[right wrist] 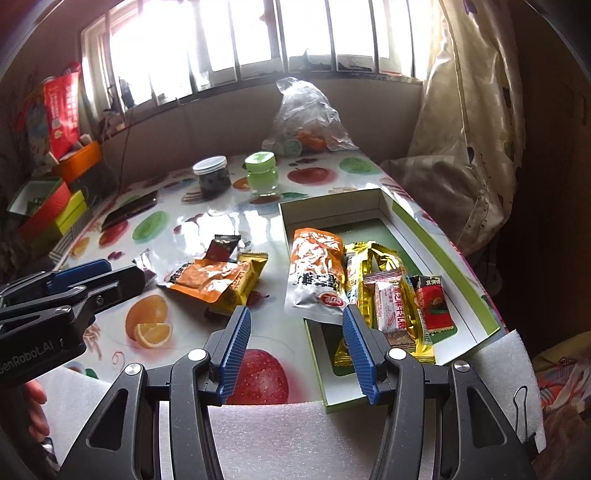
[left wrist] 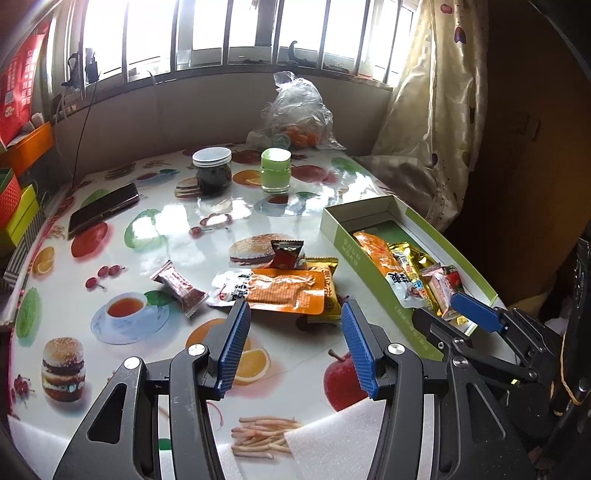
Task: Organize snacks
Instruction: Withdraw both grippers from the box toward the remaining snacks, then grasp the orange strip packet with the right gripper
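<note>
Both my tongs, left gripper (left wrist: 291, 314) and right gripper (right wrist: 295, 317), gape empty. "GenRobot.AI" readable on the left one; snack packet (right wrist: 314, 273) print illegible.

My left camera looks forward and down along my fingers (left wrist: 291, 314) from the near table (left wrist: 184, 229) edge, close over the loose snack packets (left wrist: 280, 291), facing the window (left wrist: 229, 29). My right camera sits just beside it, over the green box (right wrist: 476, 306). Both views share the packets, box, jars and window.
</note>
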Tool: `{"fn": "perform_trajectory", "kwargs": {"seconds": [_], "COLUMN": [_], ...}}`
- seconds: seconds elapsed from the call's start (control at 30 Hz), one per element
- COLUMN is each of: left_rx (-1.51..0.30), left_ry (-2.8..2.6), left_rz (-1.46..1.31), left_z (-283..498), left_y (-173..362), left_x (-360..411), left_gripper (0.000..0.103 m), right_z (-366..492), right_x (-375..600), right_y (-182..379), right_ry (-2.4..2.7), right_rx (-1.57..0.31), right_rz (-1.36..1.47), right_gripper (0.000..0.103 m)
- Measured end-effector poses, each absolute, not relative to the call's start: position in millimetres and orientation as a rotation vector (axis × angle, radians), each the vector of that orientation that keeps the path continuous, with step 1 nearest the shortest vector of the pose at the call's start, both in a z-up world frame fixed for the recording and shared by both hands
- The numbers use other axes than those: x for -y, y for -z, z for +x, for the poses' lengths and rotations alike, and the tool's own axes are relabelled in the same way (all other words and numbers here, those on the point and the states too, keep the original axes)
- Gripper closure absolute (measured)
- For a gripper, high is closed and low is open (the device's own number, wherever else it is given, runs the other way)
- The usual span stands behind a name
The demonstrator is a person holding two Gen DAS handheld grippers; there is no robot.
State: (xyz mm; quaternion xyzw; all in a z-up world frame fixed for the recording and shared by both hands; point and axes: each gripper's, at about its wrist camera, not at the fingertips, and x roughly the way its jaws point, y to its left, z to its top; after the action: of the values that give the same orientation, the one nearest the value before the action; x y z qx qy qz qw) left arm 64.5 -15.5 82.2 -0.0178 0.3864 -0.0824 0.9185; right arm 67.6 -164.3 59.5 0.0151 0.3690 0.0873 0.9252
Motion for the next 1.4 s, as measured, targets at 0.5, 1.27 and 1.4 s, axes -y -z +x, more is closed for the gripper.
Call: {"fn": "perform_trajectory", "kwargs": {"seconds": [0.5, 1.27, 1.4], "left_rx": [-0.829, -0.912, -0.925], "left_ry": [0.081, -0.049, -0.049], "left_rz": [-0.120, -0.269, -0.275], "left_z": [62, 80, 84], "left_y": [-66, -25, -20], "left_x": [-40, -120, -123], "left_gripper": [0.050, 0.050, 0.050], "right_z": [85, 129, 133], "right_x": [120, 21, 15], "right_y": [-52, -7, 2], "right_ry": [-0.277, -0.389, -0.352], "right_rx": [-0.777, -0.790, -0.766], "right_rz": [-0.064, -0.579, -0.668], "right_gripper": [0.052, 0.046, 0.046]}}
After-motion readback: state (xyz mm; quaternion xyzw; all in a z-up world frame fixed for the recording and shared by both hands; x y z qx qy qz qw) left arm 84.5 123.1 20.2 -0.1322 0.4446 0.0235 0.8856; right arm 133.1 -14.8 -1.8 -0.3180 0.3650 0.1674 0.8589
